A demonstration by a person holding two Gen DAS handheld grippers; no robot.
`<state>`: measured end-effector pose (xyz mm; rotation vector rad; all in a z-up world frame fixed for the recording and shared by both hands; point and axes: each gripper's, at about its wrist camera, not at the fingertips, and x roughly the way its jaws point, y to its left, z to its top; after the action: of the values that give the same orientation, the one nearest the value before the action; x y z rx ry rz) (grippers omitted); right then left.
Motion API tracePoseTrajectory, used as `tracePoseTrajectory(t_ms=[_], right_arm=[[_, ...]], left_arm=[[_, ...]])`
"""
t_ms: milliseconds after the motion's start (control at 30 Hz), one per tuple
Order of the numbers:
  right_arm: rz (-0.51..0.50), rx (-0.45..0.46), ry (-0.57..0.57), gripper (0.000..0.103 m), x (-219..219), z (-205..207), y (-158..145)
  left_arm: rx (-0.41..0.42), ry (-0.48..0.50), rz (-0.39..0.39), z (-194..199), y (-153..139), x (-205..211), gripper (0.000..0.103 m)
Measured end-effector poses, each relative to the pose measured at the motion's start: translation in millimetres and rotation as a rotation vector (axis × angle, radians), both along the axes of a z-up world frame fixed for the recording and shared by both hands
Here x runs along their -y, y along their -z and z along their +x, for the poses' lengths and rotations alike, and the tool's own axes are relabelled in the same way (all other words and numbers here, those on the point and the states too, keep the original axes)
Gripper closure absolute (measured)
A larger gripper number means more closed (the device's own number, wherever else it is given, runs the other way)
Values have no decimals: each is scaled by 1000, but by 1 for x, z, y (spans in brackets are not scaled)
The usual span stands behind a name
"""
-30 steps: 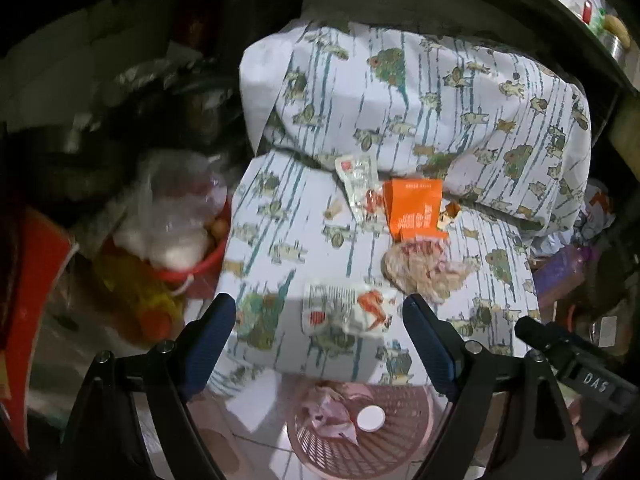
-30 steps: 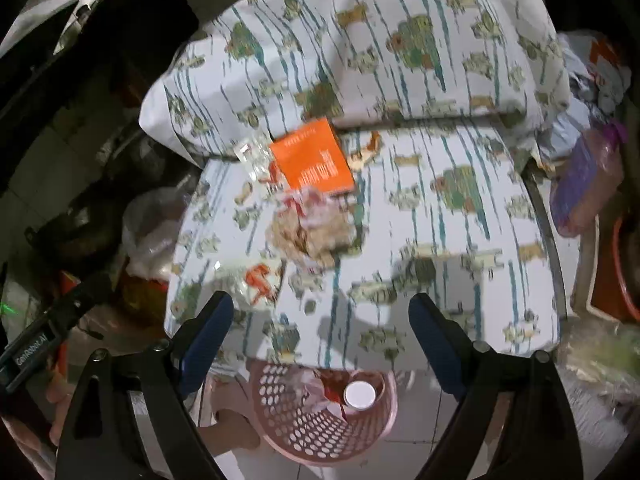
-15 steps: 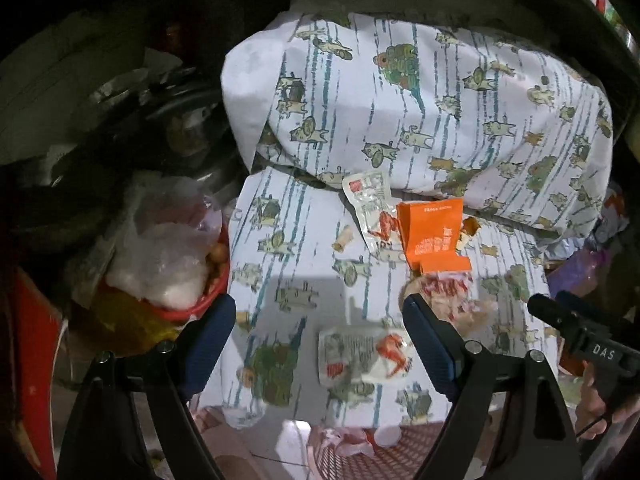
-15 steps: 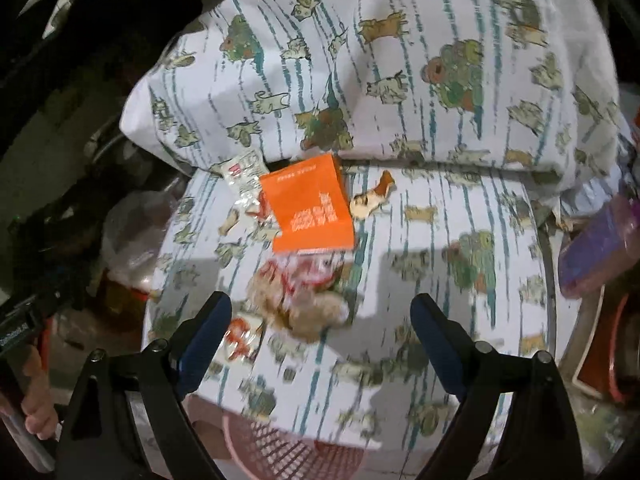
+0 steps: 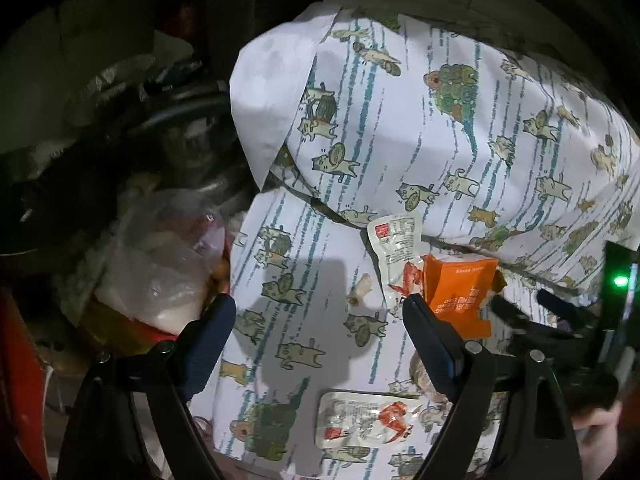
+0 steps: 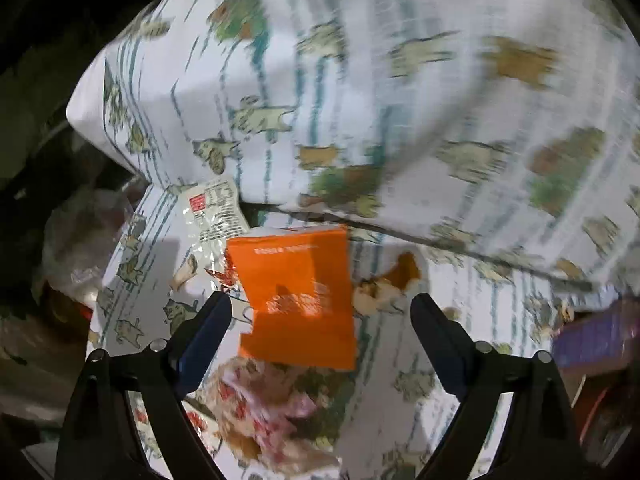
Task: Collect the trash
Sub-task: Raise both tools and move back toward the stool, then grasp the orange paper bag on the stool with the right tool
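Observation:
Litter lies on a chair seat [image 5: 304, 320] covered in cat-print cloth. An orange carton [image 6: 298, 292] [image 5: 460, 288] lies flat near the seat's back. My right gripper [image 6: 322, 312] hovers open just above it, the carton showing between its fingers. A clear printed wrapper [image 5: 396, 252] [image 6: 214, 212] lies left of the carton. Another clear wrapper [image 5: 366, 420] sits near the seat's front. A crumpled pink-and-tan wad [image 6: 260, 404] lies below the carton. My left gripper [image 5: 320, 320] is open over bare seat, with a small food scrap [image 5: 360, 288] beyond it.
A padded backrest [image 5: 440, 120] in the same cloth rises behind the seat. A clear plastic bag in a red basin [image 5: 160, 272] stands left of the chair among dark clutter. A brown scrap [image 6: 404, 272] lies right of the carton. The other gripper's body [image 5: 560, 332] shows at right.
Both grippers moved in toward the chair's back and lower over the seat. The pink basket on the floor has dropped out of view. The right gripper now frames the orange carton.

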<state>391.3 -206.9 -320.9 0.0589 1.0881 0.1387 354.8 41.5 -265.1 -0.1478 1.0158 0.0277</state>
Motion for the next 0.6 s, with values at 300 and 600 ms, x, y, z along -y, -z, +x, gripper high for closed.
tracePoseTrajectory(t_ms=[300,600], right_arm=[[7,-70,104,13,-21,38,36],[-106,-126,61,13,-50,52,68]], left_arm=[[-88,-33,15,13,24,-10,16],[-52,4,34,3,10,-1,16]])
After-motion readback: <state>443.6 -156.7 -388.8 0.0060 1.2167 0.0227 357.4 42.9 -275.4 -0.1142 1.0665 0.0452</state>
